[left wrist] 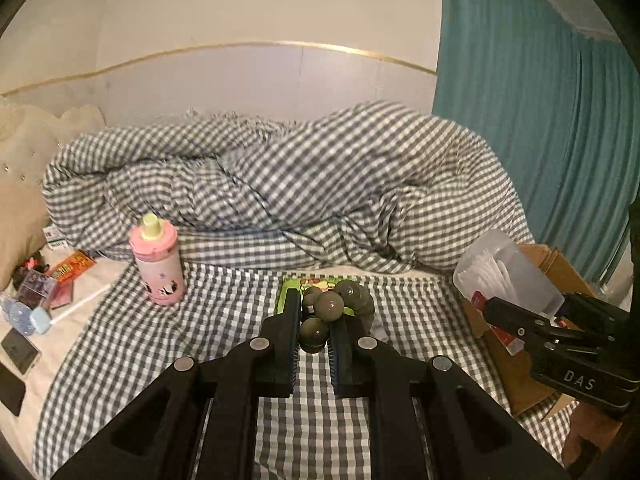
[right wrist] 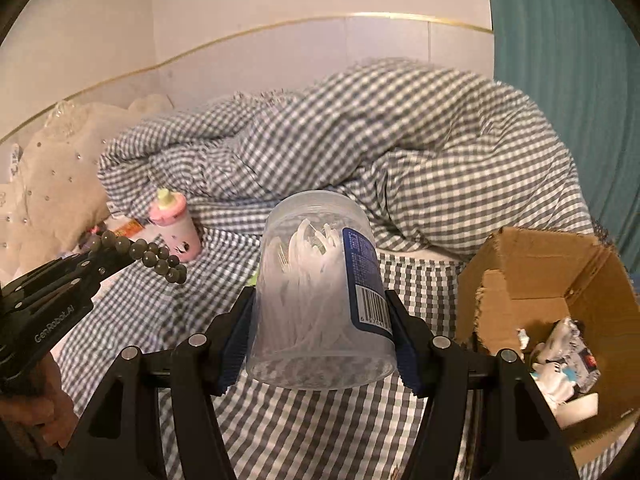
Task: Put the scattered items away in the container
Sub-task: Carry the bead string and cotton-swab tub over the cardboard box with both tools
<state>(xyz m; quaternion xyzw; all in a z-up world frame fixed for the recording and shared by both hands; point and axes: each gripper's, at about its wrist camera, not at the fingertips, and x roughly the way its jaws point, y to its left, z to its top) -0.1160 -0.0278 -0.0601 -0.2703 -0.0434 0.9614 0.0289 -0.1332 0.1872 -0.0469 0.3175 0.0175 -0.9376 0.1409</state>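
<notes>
- Here the left hand-held gripper [left wrist: 314, 320] is closed almost completely, its blue pads pinching a string of dark olive beads [left wrist: 334, 306]; the beads bunch above the fingertips and, in the right wrist view, dangle from them in a short loop [right wrist: 154, 256].
- The right hand-held gripper [right wrist: 322, 312] stands about half open, clamped on a clear plastic tub [right wrist: 316, 292] of white picks; both pads press against the tub's sides, and a blue barcode label faces the right pad.
- Both held things hang above the checked bed sheet [left wrist: 224, 320], to the left of the cardboard box [right wrist: 560, 280].
- The cardboard box sits open at the bed's right edge with crumpled wrappers [right wrist: 568, 356] inside.
- A pink bottle [left wrist: 158, 260] stands upright on the sheet, well left of the box, in front of the bunched checked duvet [left wrist: 280, 176].
- Small clutter [left wrist: 44, 284] lies further left of the bottle.
</notes>
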